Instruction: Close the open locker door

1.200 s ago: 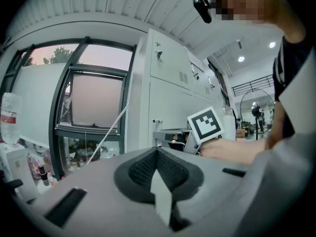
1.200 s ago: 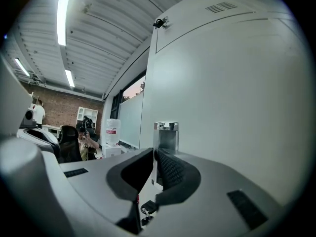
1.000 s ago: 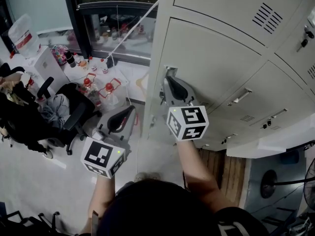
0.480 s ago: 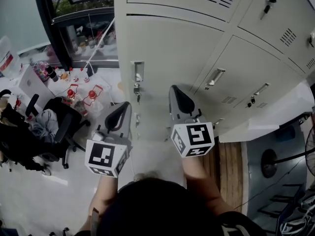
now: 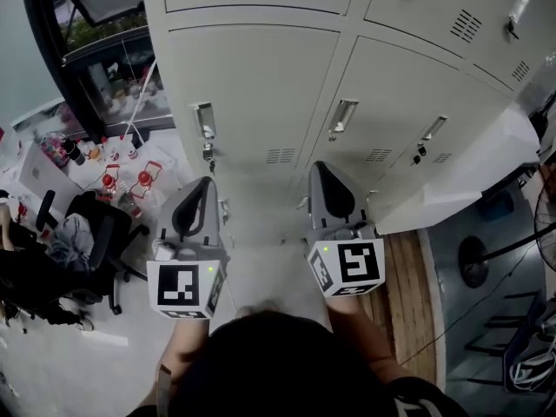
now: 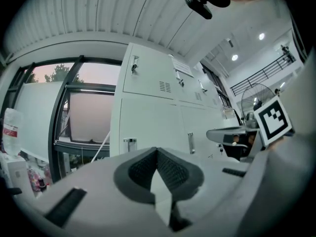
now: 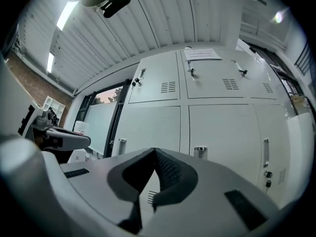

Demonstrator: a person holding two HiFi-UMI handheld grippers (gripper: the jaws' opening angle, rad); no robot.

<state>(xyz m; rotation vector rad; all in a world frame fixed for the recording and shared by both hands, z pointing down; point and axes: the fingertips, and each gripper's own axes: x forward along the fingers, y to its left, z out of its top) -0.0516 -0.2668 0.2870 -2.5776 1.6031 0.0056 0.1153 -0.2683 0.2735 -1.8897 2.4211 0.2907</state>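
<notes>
The grey lockers fill the top of the head view. The left middle locker door (image 5: pixel 252 85) lies flush with its neighbours, its handle (image 5: pixel 205 120) at the left edge. My left gripper (image 5: pixel 205 182) and right gripper (image 5: pixel 316 168) hover side by side just below the doors, touching nothing, both shut and empty. In the left gripper view the jaws of the left gripper (image 6: pixel 157 152) meet in front of the locker door (image 6: pixel 148 125). The right gripper (image 7: pixel 154 152) points at the same wall of doors (image 7: pixel 148 127), jaws together, nothing between them.
A black office chair (image 5: pixel 97 233) and bottles on the floor (image 5: pixel 130 176) sit at the left by a window. To the right lie a white ledge (image 5: pixel 469 181), a wooden floor strip (image 5: pixel 415 276) and a fan (image 5: pixel 543 224).
The right gripper has come off the door's edge by the latch and drawn back, its jaws now together. The door now lies flush, and the head view has swung to face the lockers.
</notes>
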